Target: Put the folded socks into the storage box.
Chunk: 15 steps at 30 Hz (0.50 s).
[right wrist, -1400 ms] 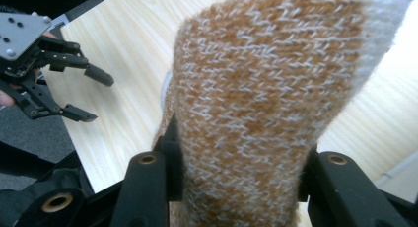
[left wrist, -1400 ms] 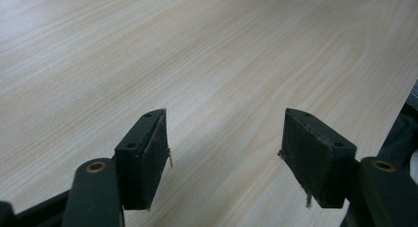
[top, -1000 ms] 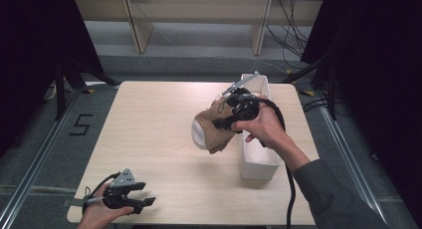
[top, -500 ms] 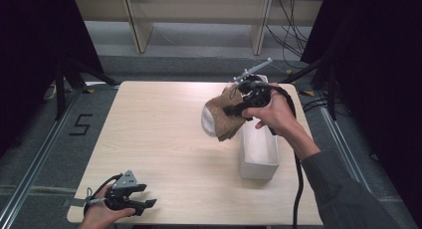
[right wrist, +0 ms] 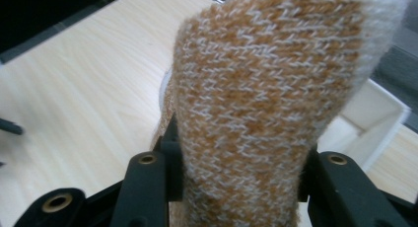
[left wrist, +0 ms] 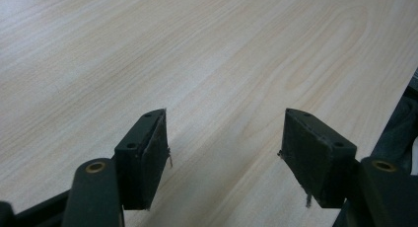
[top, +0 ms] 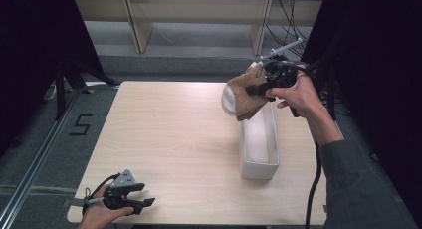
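Note:
A brown and white knitted sock (top: 242, 93) hangs in the air over the far end of a long white box (top: 272, 139). My right gripper (top: 259, 87) is shut on the sock (right wrist: 256, 103), and both black jaws press into its sides in the right gripper view. At the table's near left corner my left gripper (top: 148, 203) rests low, held in a hand. Its jaws stand apart with bare wood between them, and its fingertips (left wrist: 148, 153) touch nothing.
The light wooden table (top: 169, 134) holds the white box at its right side. A black cable (top: 313, 189) trails from the right gripper along the sleeve. Shelving stands beyond the far edge, and grey floor lies to the left.
My right gripper has carried the sock up and toward the far right, from beside the box to above its far end. The left gripper has stayed put.

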{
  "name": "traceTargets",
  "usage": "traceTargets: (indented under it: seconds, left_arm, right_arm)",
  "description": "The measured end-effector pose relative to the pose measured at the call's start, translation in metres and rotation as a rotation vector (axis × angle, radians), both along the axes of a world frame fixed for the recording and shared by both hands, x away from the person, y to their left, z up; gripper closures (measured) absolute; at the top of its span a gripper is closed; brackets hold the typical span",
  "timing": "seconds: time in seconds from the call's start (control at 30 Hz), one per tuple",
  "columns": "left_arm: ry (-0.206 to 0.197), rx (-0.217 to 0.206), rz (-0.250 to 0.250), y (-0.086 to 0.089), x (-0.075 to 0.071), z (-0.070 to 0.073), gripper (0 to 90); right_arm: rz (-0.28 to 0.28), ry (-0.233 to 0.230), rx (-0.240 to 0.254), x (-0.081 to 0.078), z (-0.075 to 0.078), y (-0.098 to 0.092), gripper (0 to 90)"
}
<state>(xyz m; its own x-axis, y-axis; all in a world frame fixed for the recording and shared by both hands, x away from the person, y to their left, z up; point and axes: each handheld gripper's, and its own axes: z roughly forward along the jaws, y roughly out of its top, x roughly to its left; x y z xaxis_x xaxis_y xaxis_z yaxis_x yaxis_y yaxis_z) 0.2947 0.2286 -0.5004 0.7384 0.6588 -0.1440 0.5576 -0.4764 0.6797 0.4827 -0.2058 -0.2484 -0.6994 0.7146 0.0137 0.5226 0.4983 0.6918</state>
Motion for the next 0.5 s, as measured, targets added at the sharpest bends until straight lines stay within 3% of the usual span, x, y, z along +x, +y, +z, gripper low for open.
traceTargets:
  seconds: [0.3, 0.33, 0.5]
  left_arm:
    - [0.002, 0.007, 0.002, 0.001, 0.002, -0.001, 33.9]
    - [0.001, 0.008, 0.002, 0.001, 0.002, -0.001, 33.9]
    - [-0.007, 0.0, 0.01, 0.001, 0.003, -0.001, 33.9]
  right_arm:
    - [-0.067, 0.002, -0.058, 0.027, -0.021, -0.034, 57.7]
    - [-0.076, 0.0, -0.043, 0.03, -0.023, -0.036, 57.7]
    - [-0.081, 0.007, -0.066, 0.04, -0.034, -0.047, 57.7]
